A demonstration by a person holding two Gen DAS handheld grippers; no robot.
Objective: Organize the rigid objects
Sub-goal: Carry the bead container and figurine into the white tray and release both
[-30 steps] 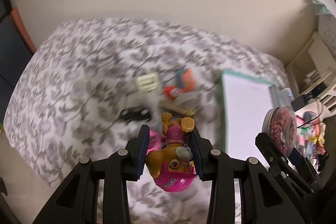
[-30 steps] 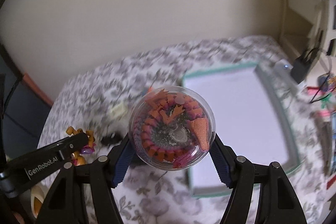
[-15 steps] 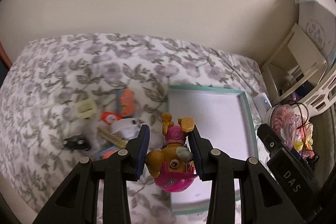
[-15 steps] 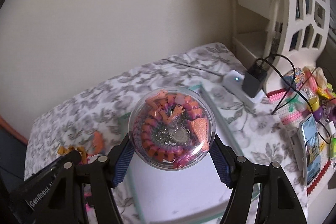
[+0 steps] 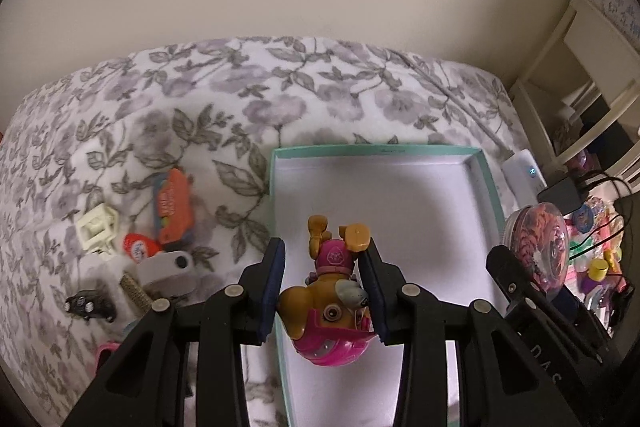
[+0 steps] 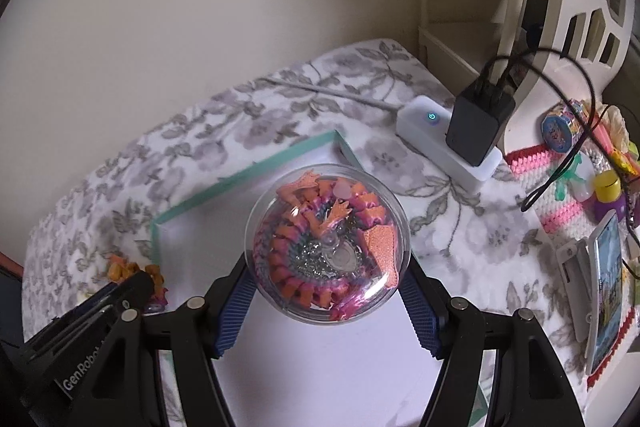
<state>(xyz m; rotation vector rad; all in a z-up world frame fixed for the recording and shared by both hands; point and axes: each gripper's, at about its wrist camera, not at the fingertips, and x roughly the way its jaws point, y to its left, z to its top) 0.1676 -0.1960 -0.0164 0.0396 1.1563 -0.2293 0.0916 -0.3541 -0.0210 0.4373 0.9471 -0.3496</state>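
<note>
My left gripper [image 5: 323, 291] is shut on a tan puppy figure in a pink suit [image 5: 330, 301], held head-down above the near left part of a white tray with a teal rim [image 5: 273, 195]. My right gripper [image 6: 326, 301] is shut on a clear round capsule [image 6: 327, 242] with an orange and pink coiled toy inside, over the same tray [image 6: 240, 179]. In the left wrist view the capsule [image 5: 540, 243] hangs by the tray's right rim. The puppy figure [image 6: 132, 273] shows at the left of the right wrist view.
Left of the tray on the flowered bedspread [image 5: 240, 99] lie an orange toy [image 5: 174, 205], a cream cube frame [image 5: 97, 229], a small black car [image 5: 90, 305] and a grey piece [image 5: 168, 269]. A white power strip with a black charger [image 6: 478, 123], a phone [image 6: 606, 287] and toys crowd the right.
Both grippers have swung right and come down, from over the scattered toys to over the tray. The tray now looks nearer and larger. Both grips are unchanged.
</note>
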